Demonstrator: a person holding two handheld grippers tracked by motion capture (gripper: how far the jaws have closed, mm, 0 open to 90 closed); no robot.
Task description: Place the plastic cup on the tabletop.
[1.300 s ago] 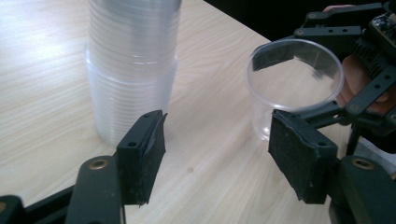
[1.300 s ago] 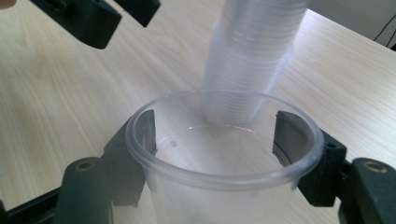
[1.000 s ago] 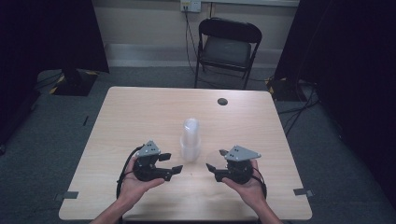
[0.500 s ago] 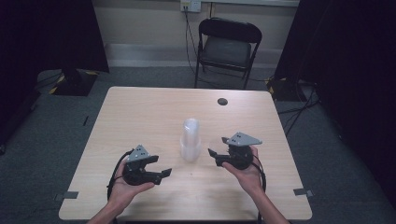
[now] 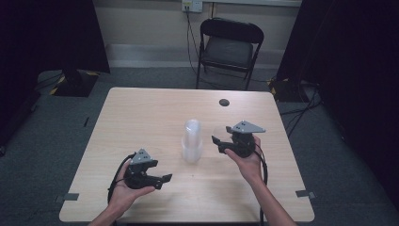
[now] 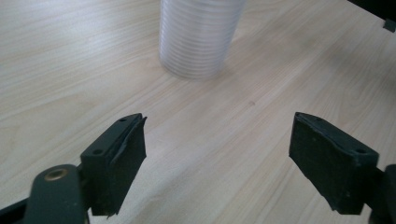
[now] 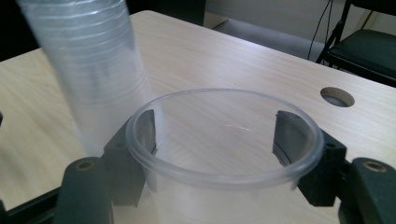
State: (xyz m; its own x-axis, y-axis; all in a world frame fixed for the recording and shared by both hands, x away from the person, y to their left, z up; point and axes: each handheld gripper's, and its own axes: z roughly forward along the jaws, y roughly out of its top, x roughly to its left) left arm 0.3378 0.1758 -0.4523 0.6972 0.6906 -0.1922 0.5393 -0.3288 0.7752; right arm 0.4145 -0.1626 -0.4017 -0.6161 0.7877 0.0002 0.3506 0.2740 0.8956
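Note:
A stack of clear plastic cups [image 5: 192, 141] stands upright in the middle of the wooden table [image 5: 141, 108]; its ribbed base [image 6: 196, 37] lies ahead of my left gripper. My left gripper [image 5: 164, 179] [image 6: 217, 158] sits low at the near left. Its jaws have just been opening and stand wide apart, with bare table between them. My right gripper [image 5: 216, 142] [image 7: 215, 144] is just right of the stack, shut on a single clear cup [image 7: 219, 175]. One pad sits on each side of the cup below its rim. The stack [image 7: 93, 70] rises just to the left of that cup.
A dark round cable hole [image 5: 224, 102] [image 7: 337, 97] sits near the table's far edge. A black folding chair [image 5: 228, 47] stands behind the table. Bare wood lies left of the stack and along the near edge. Cables trail from both grippers.
My left gripper drew back to the left, away from the stack, and its jaws opened. My right gripper carried the cup farther up the table, beside the stack's right side.

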